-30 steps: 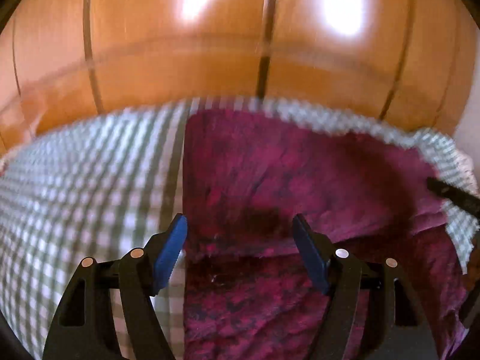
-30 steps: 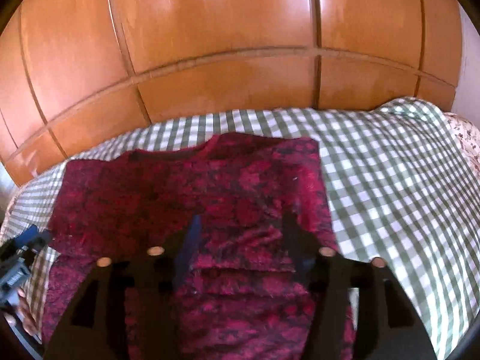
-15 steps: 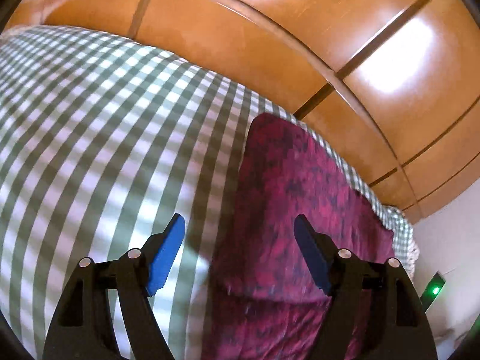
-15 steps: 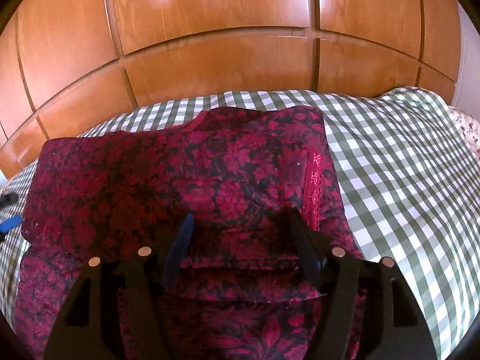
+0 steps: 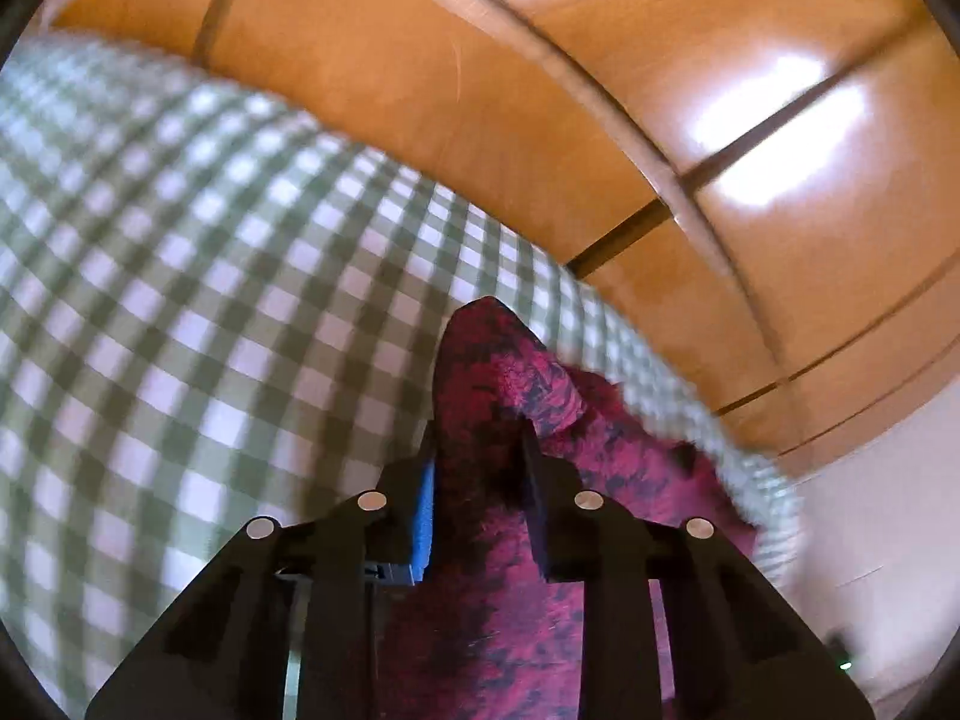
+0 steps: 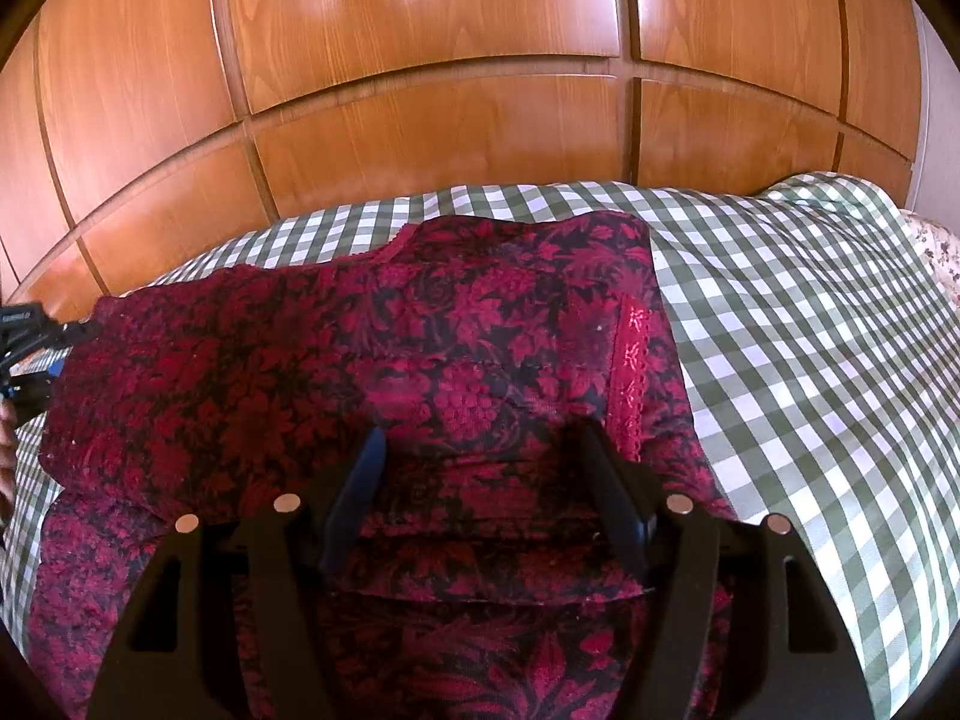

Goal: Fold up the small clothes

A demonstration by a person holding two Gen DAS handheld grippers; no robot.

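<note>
Lying on green-checked bedding (image 6: 780,312) before wooden panels (image 6: 456,138): red-and-black patterned garment (image 6: 312,360), partly folded. Left gripper (image 5: 480,450) jaws just closed, clamped on a raised fold at garment's edge. Right gripper (image 6: 480,450) fingers apart, poised above the folded cloth, gripping nothing
</note>
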